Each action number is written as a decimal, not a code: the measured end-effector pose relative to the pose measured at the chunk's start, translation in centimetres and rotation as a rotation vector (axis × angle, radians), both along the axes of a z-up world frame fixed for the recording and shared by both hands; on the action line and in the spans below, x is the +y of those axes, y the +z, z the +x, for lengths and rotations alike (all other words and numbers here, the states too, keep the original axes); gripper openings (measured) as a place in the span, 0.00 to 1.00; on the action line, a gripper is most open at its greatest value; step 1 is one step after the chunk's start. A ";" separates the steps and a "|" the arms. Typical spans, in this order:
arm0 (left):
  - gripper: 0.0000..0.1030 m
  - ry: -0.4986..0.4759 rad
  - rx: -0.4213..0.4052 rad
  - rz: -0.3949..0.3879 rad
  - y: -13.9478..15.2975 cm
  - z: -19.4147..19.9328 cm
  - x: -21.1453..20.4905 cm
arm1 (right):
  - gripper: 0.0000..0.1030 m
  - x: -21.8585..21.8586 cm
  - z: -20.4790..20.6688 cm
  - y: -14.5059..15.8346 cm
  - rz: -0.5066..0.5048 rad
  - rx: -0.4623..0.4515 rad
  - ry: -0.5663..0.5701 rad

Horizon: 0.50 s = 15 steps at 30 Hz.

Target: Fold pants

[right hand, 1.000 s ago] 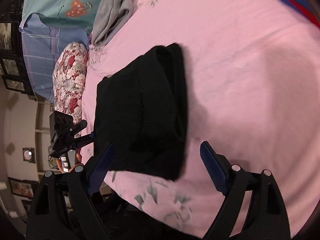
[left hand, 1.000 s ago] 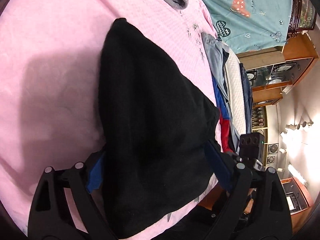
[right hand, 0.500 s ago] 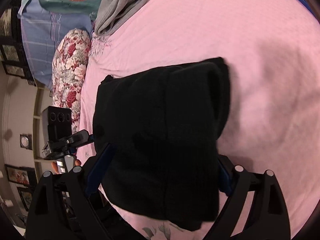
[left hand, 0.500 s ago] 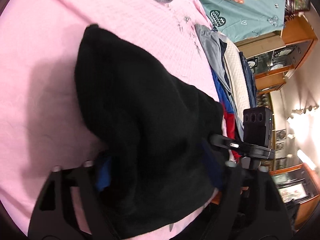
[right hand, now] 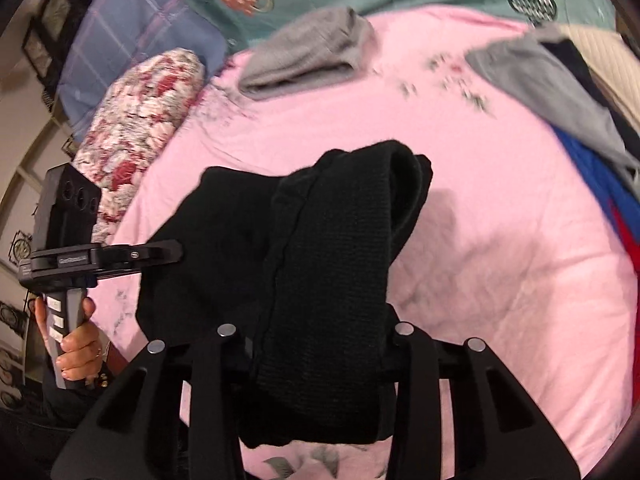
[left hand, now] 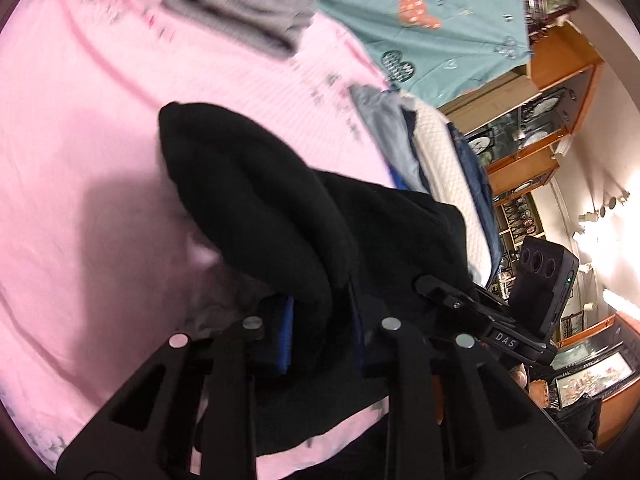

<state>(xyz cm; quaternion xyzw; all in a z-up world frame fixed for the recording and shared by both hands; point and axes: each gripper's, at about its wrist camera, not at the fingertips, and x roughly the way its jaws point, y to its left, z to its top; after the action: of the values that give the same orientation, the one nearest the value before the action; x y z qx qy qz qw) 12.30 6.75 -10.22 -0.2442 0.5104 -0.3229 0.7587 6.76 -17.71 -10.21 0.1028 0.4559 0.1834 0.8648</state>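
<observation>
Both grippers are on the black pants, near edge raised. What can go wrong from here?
1. The left gripper and right gripper, whose jaws have just been closing, each pinch a thick bunch of the black pants; layers may slip out unevenly.
2. Swinging the bundle forward could hit the folded grey garment.

The letters "DAS" stand in white on the black bar of the other hand-held gripper (left hand: 505, 339). The writing on the teal cloth (left hand: 420, 12) is too blurry to read.
</observation>
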 end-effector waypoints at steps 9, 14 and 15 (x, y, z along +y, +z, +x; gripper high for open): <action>0.22 0.081 -0.105 0.048 8.6 10.3 1.4 | 0.36 1.3 9.6 6.7 0.035 -0.057 0.066; 0.22 0.132 -0.199 0.142 14.1 21.3 2.0 | 0.36 2.6 21.6 12.0 0.035 -0.115 0.054; 0.22 0.139 -0.219 0.158 14.9 23.8 2.1 | 0.36 3.0 24.3 12.7 0.031 -0.125 0.050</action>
<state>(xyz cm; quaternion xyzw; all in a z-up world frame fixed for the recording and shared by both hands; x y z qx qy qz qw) 36.13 8.83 4.67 -0.1817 0.4302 -0.2529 0.8473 31.08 -14.74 2.52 0.0930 0.4006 0.2179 0.8851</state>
